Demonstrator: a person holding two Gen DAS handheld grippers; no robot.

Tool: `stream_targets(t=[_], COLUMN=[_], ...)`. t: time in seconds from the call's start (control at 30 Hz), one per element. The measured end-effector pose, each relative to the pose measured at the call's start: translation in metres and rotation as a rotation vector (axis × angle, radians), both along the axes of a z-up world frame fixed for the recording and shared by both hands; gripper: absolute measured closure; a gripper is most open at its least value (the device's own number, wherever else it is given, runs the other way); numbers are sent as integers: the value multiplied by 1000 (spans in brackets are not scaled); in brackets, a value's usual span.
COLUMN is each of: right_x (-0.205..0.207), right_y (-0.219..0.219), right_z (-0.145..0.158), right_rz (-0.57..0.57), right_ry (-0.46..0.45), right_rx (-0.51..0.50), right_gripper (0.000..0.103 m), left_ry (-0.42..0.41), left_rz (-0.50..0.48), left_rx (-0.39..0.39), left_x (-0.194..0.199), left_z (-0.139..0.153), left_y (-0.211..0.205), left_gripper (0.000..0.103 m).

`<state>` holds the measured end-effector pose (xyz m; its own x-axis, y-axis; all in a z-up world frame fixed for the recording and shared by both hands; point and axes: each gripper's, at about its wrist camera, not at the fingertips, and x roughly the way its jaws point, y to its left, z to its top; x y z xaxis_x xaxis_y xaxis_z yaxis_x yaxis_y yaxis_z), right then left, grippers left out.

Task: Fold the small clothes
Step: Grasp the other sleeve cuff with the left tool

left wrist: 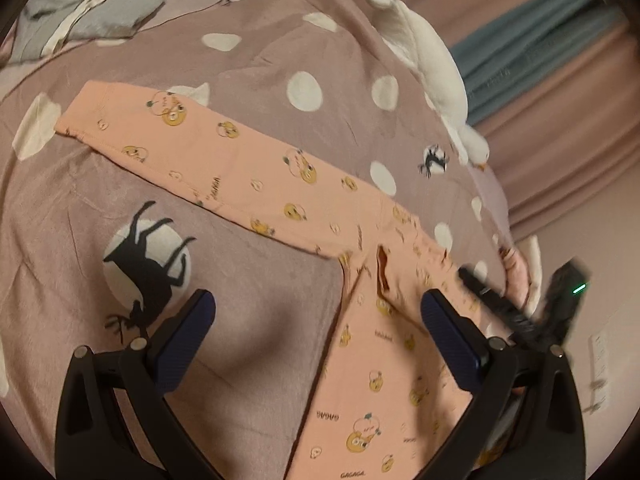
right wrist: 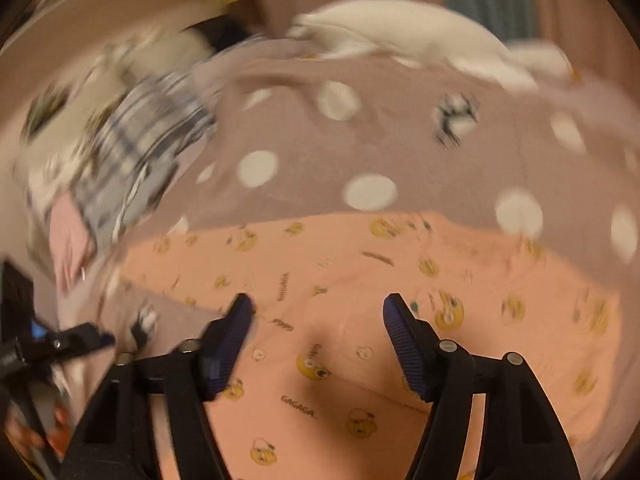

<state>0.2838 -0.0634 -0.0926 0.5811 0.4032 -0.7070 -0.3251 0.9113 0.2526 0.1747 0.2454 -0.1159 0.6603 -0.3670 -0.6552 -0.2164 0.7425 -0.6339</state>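
Left wrist view: the left tongs (left wrist: 318, 334) stand wide open above the bed, with nothing between the blue pads (left wrist: 188, 344). The pink garment (left wrist: 280, 184), printed with small yellow cartoon figures and the word GAGAGA, lies flat on the mauve bedspread (left wrist: 260, 64), which carries white dots and black deer shapes. One long sleeve-like part runs away to the upper left, its end lying flat and apart from the tongs; the broader part runs down between the pads and under the right-hand pad. Whether that pad touches the cloth cannot be told. A white plush goose (left wrist: 432, 64) lies along the far right edge of the bed, head downward. A heap of grey and plaid clothes (left wrist: 104, 4) sits at the top left, well apart from the pink garment. At the right edge the right tongs (left wrist: 492, 300) show as a dark blurred shape just beside the garment's right side.

Right wrist view: the picture is smeared by motion. The right tongs (right wrist: 318, 320) are partly open, and hold nothing; the pink garment (right wrist: 360, 280) lies spread on the bedspread (right wrist: 420, 140) below and beyond the pads (right wrist: 234, 344). The plush goose (right wrist: 420, 36) lies across the top. The plaid clothes (right wrist: 140, 140) are at the left. At the lower left the left tongs (right wrist: 76, 340) reach in, near the garment's left edge, with part of a hand (right wrist: 36, 432) below them
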Motion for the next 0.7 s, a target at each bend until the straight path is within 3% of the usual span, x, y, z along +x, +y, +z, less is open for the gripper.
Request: stream_targets(t=[0.07,0.17,0.27,0.33,0.4,0.47,0.53,0.7], right_x=[9,17,18,21,18,15,1,-30], right_y=[-2,11,40,58,62,57,48,27], right_z=[-21,-45,-67,-84,-78,-67,-48,-31], right_rz=[-46,-59,-6,49,64,60,55,64], right_ry=[61,92,75,115,81,92,36,-38], right_rx=[13,-27,-74,-142,-171,-114,-63,17], right_gripper=[71,81,81,81,81,81,81,81], left_ry=[-1,0,-9,-3,-10,-24,-38,-75], left_rz=[29,78,111,144,195,264,312,380], left_rx=[-22,-81,-164,-204,-251,-298,-367,-396], left_x=[1,3,5,7,7,6,8,22], left_z=[-3,-10,-18,-24,-29,-35,-43,-53], left_y=[12,32,50,62,78,98,118,146], left_gripper=[1,1,1,2,3,3,4,12])
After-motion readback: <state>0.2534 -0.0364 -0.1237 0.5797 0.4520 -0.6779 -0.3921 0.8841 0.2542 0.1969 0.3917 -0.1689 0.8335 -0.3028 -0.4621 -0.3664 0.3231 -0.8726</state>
